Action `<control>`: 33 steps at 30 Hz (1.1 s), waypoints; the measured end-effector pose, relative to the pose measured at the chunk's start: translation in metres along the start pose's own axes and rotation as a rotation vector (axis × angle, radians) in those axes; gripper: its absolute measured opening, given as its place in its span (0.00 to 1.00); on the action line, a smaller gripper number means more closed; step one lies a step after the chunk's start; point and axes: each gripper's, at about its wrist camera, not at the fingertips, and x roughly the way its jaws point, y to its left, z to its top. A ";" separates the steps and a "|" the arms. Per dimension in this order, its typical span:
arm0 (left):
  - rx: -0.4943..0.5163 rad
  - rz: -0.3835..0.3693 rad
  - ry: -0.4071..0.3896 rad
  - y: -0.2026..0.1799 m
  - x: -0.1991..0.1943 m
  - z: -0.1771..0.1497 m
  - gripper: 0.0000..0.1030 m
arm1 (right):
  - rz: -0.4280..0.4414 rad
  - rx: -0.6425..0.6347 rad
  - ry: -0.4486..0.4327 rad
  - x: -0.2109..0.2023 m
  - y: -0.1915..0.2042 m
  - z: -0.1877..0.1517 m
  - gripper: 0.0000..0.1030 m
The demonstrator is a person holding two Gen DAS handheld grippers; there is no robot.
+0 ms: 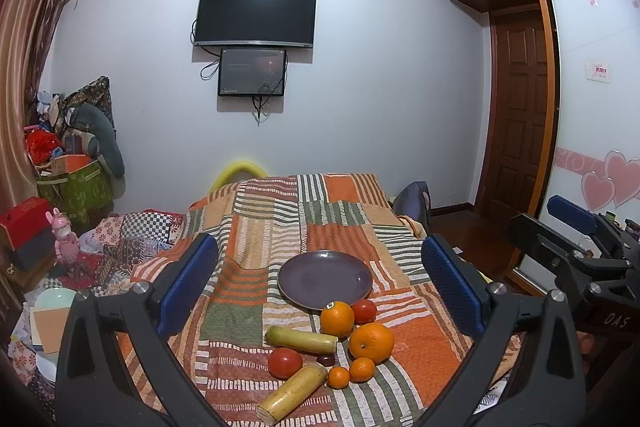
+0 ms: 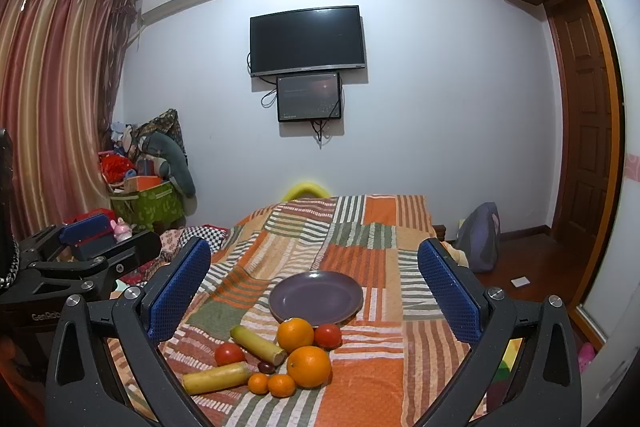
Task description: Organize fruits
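1. A bed (image 1: 320,227) covered with a patchwork quilt (image 1: 280,247) in orange, green and cream stripes fills the middle of both wrist views; all the fruit lies on it.
2. The left gripper (image 1: 320,275) is held above the near end of the bed, its blue-padded fingers (image 1: 188,279) spread wide apart with nothing between them.
3. The right gripper (image 2: 316,283) is likewise wide open and holds nothing; its blue pads (image 2: 448,291) frame the plate and fruit.
4. A purple plate (image 1: 325,279) sits on the quilt just beyond the fruit, with nothing on it.
5. Two pale yellow stalk pieces lie among the fruit: the nearer stalk (image 1: 292,393) lies at a slant at the front left, the farther stalk (image 1: 301,339) lies crosswise behind it.
6. A large orange (image 1: 371,342) rests at the right of the cluster; a second orange (image 1: 337,319) with a small sticker touches the plate's near rim.
7. One tomato (image 1: 285,363) lies between the two stalks; another tomato (image 1: 364,311) sits beside the stickered orange, near the plate.
8. Two small tangerines (image 1: 362,369) sit side by side at the front, just before the large orange.
9. A small dark red fruit (image 1: 326,359) lies in the middle of the group, too small to identify.
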 end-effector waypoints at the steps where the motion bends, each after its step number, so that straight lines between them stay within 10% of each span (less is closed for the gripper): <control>1: -0.001 0.001 -0.001 0.000 0.000 -0.001 1.00 | 0.000 0.000 0.001 0.000 0.000 0.000 1.00; 33: -0.005 -0.015 0.027 0.005 0.011 -0.006 1.00 | 0.019 0.000 0.000 0.003 0.000 -0.003 1.00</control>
